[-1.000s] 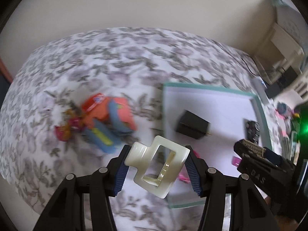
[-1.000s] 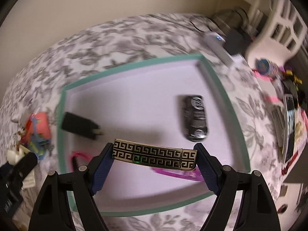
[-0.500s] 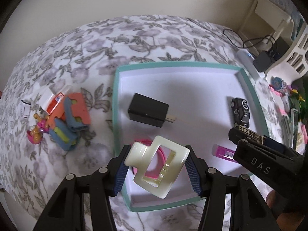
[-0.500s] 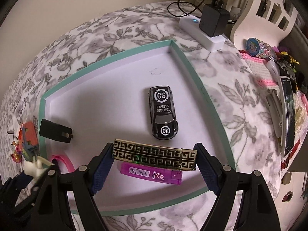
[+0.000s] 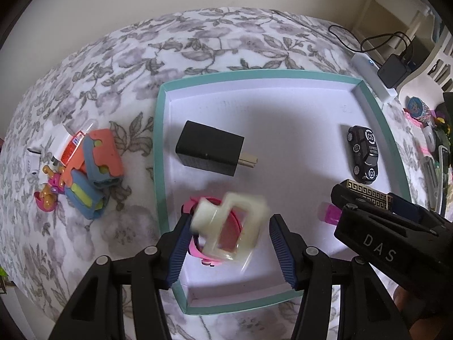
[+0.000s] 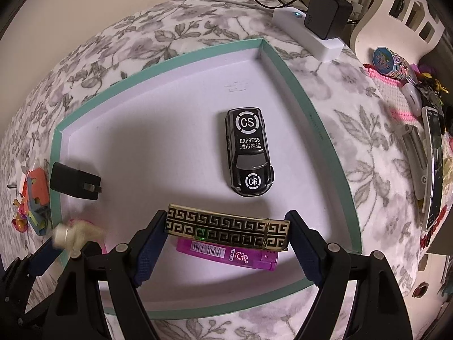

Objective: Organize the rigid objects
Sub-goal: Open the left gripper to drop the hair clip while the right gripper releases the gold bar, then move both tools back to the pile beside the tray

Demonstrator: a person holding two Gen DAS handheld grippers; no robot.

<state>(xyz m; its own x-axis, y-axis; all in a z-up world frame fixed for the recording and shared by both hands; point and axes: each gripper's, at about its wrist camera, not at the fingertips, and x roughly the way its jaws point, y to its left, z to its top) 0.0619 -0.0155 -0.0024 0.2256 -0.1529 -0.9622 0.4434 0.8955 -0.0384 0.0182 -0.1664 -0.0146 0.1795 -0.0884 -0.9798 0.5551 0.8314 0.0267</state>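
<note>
A teal-rimmed white tray lies on the floral bedspread. It holds a black charger, a black toy car, a pink lighter and a pink bangle. A cream hair claw is blurred between the fingers of my left gripper, just above the bangle; a small gap shows at the right finger, so the jaws stand open. My right gripper is shut on a black-and-gold patterned bar, held over the pink lighter near the tray's front.
A heap of orange, blue and pink toys lies left of the tray. A white power strip with a black adapter sits beyond the far right corner. A phone and small trinkets crowd the right edge.
Both grippers moved forward over the tray. The left gripper has let go of the hair claw, which is now blurred and dropping toward the pink bangle. The right still holds the bar.
</note>
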